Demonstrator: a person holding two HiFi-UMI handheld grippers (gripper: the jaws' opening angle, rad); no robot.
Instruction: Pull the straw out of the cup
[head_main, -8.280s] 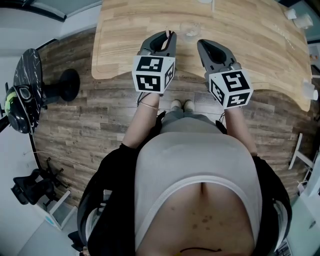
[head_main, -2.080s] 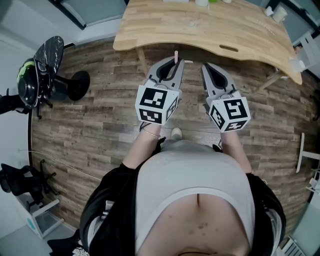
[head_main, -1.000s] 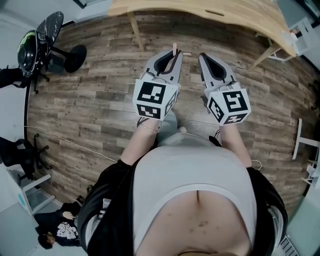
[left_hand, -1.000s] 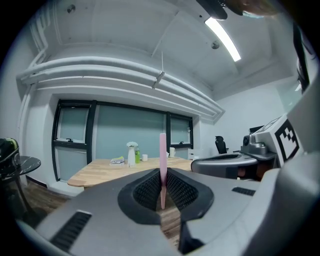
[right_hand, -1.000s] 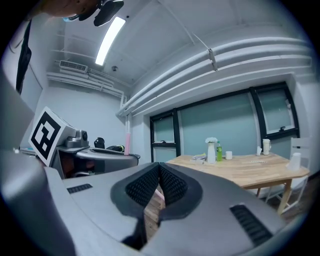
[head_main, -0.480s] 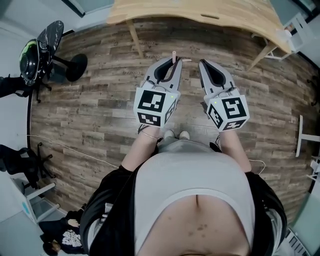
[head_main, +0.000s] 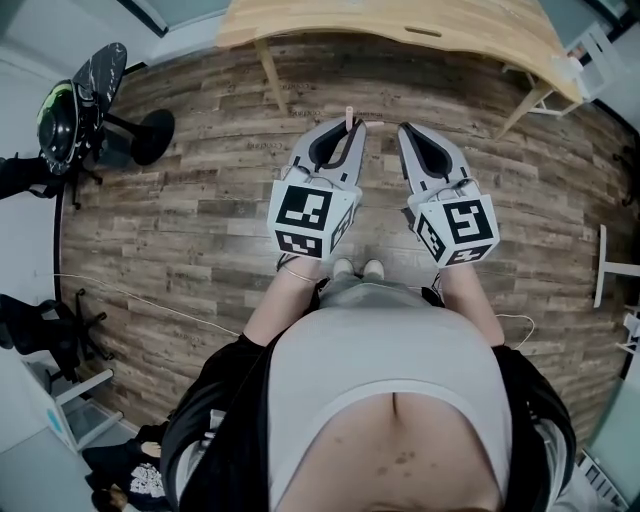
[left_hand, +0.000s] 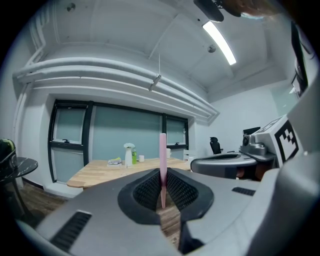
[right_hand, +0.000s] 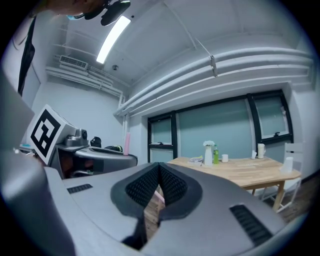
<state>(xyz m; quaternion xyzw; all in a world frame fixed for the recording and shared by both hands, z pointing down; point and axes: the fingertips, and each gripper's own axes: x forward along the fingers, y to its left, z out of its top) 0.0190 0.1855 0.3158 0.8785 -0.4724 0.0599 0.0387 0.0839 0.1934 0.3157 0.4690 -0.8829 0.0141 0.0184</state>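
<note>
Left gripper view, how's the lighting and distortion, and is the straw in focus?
Left gripper view: heavy fisheye with black corners, ceiling light strip glaring, pink straw sharp. Head view: evenly lit, floorboards bowed by the lens, no motion blur.

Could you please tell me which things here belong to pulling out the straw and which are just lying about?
Job in hand: thin pink plastic straw, gripped upright by the left tool.
Just lying about: light wooden table; white spray bottle and small green bottle on it; round black stool.
</note>
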